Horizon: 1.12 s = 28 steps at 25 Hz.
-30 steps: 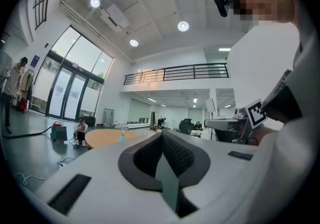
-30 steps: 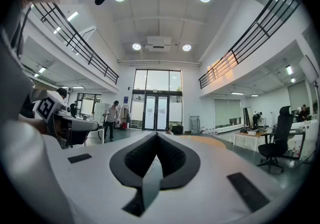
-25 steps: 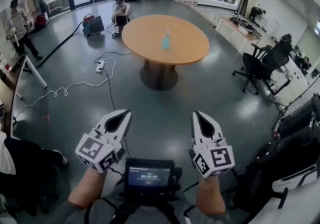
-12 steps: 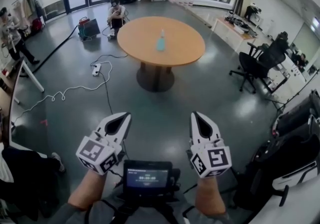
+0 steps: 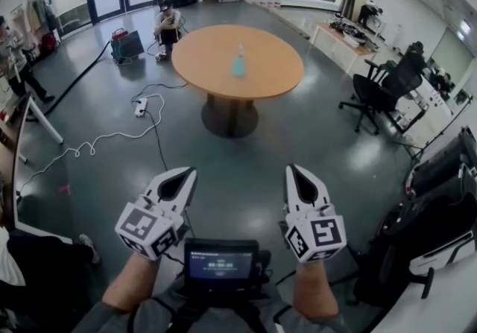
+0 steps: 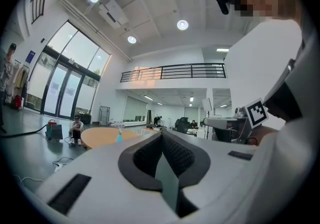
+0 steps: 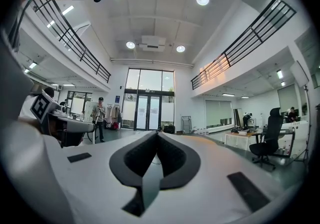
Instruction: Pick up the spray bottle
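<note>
A pale blue spray bottle (image 5: 238,62) stands upright near the middle of a round wooden table (image 5: 276,71) far ahead across the room. The left gripper view catches the spray bottle (image 6: 119,136) small on the table (image 6: 102,137). My left gripper (image 5: 188,170) is held low in front of me, shut and empty. My right gripper (image 5: 291,168) is beside it, also shut with nothing in it. Both are far from the table. The bottle does not show in the right gripper view.
A white cable and power strip (image 5: 140,106) trail over the grey floor left of the table. A black office chair (image 5: 376,94) stands to the right. One person (image 5: 168,23) sits behind the table, another (image 5: 15,63) stands far left. Desks line the right wall.
The table and bottle have drifted slightly up and left in the head view. Both grippers stay shut and hold about the same place.
</note>
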Each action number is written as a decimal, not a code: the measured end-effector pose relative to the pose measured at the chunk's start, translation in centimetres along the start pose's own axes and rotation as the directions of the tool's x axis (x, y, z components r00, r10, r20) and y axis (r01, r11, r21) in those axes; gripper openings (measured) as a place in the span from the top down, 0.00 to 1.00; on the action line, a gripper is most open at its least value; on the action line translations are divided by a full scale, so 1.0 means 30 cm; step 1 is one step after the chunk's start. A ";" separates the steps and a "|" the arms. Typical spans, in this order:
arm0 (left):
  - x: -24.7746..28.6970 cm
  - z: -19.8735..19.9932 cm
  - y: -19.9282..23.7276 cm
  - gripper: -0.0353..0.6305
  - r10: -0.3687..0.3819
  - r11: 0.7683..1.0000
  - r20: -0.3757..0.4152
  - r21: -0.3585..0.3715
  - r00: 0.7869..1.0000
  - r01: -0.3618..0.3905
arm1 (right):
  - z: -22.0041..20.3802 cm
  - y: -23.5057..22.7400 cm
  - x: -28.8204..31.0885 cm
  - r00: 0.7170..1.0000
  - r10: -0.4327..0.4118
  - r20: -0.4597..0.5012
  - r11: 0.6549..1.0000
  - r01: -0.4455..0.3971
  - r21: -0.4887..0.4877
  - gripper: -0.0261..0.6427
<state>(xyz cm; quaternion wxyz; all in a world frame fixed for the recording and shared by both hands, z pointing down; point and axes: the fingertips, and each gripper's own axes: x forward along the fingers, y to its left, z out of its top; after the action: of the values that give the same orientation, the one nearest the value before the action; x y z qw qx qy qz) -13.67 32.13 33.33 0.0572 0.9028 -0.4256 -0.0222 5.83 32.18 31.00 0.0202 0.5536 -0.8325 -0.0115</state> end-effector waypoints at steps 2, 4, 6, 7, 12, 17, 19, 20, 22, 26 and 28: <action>-0.009 0.003 0.023 0.94 -0.012 1.000 0.007 0.004 1.000 0.012 | 0.009 0.018 0.013 1.000 -0.011 0.003 1.000 0.011 0.001 0.95; -0.017 0.012 0.048 0.94 -0.026 1.000 0.012 0.005 1.000 0.026 | 0.022 0.040 0.027 1.000 -0.021 0.007 1.000 0.021 0.001 0.95; -0.031 0.012 0.074 0.94 -0.037 0.999 0.016 0.000 0.999 0.037 | 0.027 0.067 0.036 1.000 -0.031 0.001 1.000 0.031 -0.004 0.95; -0.040 0.007 0.086 0.94 -0.041 0.999 0.017 -0.005 0.999 0.041 | 0.029 0.082 0.039 0.999 -0.036 -0.003 0.999 0.036 -0.006 0.95; -0.071 0.001 0.126 0.94 -0.063 0.997 0.019 -0.036 0.998 0.064 | 0.035 0.154 0.051 0.999 -0.050 -0.022 0.999 0.049 -0.018 0.95; -0.089 -0.036 0.164 0.94 -0.096 0.994 0.015 -0.055 0.995 0.097 | 0.030 0.228 0.068 0.998 -0.048 -0.032 0.999 0.047 -0.027 0.95; -0.094 -0.033 0.176 0.94 -0.104 0.993 0.025 -0.062 0.994 0.105 | 0.030 0.241 0.085 0.999 -0.040 -0.036 0.999 0.039 -0.028 0.95; -0.095 -0.027 0.180 0.94 -0.099 0.993 0.029 -0.065 0.995 0.101 | 0.033 0.240 0.094 0.999 -0.039 -0.036 0.999 0.038 -0.028 0.95; -0.089 -0.021 0.193 0.94 -0.084 0.994 0.028 -0.065 0.996 0.085 | 0.036 0.232 0.115 0.999 -0.035 -0.029 0.999 0.034 -0.023 0.95; -0.053 -0.006 0.229 0.94 -0.052 0.996 0.014 -0.070 0.999 0.052 | 0.033 0.221 0.177 1.000 0.002 -0.012 1.000 -0.002 -0.011 0.95; -0.031 0.002 0.243 0.94 -0.042 0.998 0.014 -0.054 0.999 0.043 | 0.028 0.204 0.218 1.000 0.022 -0.001 1.000 -0.022 -0.003 0.95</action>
<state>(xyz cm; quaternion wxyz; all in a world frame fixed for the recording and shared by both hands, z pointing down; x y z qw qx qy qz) -19.85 28.23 34.15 0.0785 0.9096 -0.4059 -0.0407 -2.38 28.51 30.57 0.0214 0.5442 -0.8386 -0.0121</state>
